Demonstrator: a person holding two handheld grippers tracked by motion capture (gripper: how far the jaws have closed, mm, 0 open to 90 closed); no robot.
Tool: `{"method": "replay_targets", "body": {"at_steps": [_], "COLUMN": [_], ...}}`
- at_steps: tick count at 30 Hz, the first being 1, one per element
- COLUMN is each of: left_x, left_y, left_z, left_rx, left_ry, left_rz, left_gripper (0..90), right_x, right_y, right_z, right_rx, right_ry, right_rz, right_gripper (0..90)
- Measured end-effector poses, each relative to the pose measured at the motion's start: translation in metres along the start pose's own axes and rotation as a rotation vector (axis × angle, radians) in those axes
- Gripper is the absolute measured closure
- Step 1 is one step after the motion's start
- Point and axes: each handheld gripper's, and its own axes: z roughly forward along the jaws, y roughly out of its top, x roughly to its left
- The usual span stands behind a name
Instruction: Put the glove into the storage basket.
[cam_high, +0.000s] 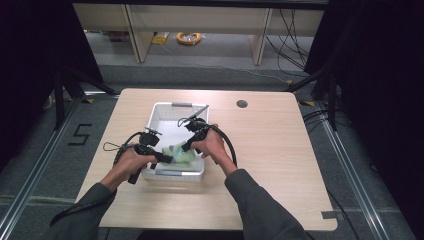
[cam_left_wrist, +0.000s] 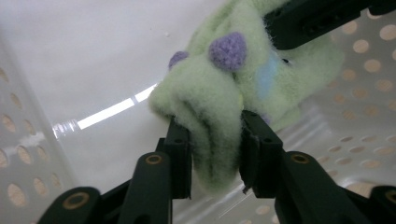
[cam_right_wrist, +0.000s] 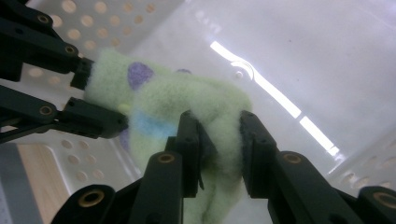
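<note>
My left tool (cam_left_wrist: 215, 140) pinches one end of a fuzzy green sock (cam_left_wrist: 219, 98) with purple spots, pads pressing into the pile; my right tool (cam_right_wrist: 219, 144) clamps the other end, jaws narrowly parted around the fabric. The sock hangs between both tools inside the white perforated basket (cam_high: 165, 112), over its near end. Beyond, the basket sits mid-desk (cam_high: 280, 145), its far half bare.

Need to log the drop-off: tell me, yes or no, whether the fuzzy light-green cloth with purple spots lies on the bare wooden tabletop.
No: the fuzzy light-green cloth with purple spots sits inside the white perforated plastic basket.
</note>
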Motion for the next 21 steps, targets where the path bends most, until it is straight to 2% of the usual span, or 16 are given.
{"method": "replay_targets", "body": {"at_steps": [2,3,4,7,8,9,10,12,13,16,17,21], "left_x": [-0.001,-0.001,-0.002,-0.002,-0.002,-0.002,-0.002,-0.004,-0.005,-0.01,-0.012,-0.022], "left_y": [0.001,0.001,0.001,0.003,0.003,0.003,0.003,0.004,0.004,0.004,0.003,0.001], "left_z": [-0.001,-0.002,-0.002,-0.006,-0.008,-0.009,-0.011,-0.016,-0.019,-0.026,-0.029,-0.037], "left_rx": [-0.008,-0.014,-0.036,-0.045,-0.053,-0.059,-0.07,-0.105,-0.13,-0.189,-0.202,-0.24], "left_ry": [0.017,0.028,0.038,0.056,0.062,0.07,0.078,0.078,0.074,0.071,0.071,0.039], "left_rz": [0.001,0.0,-0.012,-0.028,-0.034,-0.028,-0.021,-0.035,-0.048,-0.062,-0.063,-0.054], "left_gripper": [62.5,57.6,56.0,50.6,47.1,46.8,46.6,43.5,41.4,40.2,39.3,34.6], "right_x": [0.0,0.001,0.001,0.001,0.001,0.0,0.001,0.0,-0.001,-0.001,-0.001,0.0], "right_y": [0.0,0.0,0.0,0.001,0.001,0.001,0.001,0.001,0.001,0.002,0.003,0.003], "right_z": [0.0,0.0,0.0,0.0,0.0,0.002,0.002,0.001,0.001,-0.004,-0.008,-0.023], "right_rx": [0.007,0.014,0.016,0.031,0.038,0.042,0.052,0.049,0.044,0.02,0.01,-0.037], "right_ry": [-0.024,-0.032,-0.043,-0.059,-0.063,-0.072,-0.076,-0.091,-0.1,-0.14,-0.148,-0.117], "right_rz": [-0.016,-0.012,-0.015,-0.013,-0.014,-0.027,-0.017,-0.029,-0.051,-0.089,-0.076,-0.076], "right_gripper": [72.7,72.5,72.3,71.1,69.6,66.4,64.7,58.0,54.6,50.2,45.8,45.2]}}
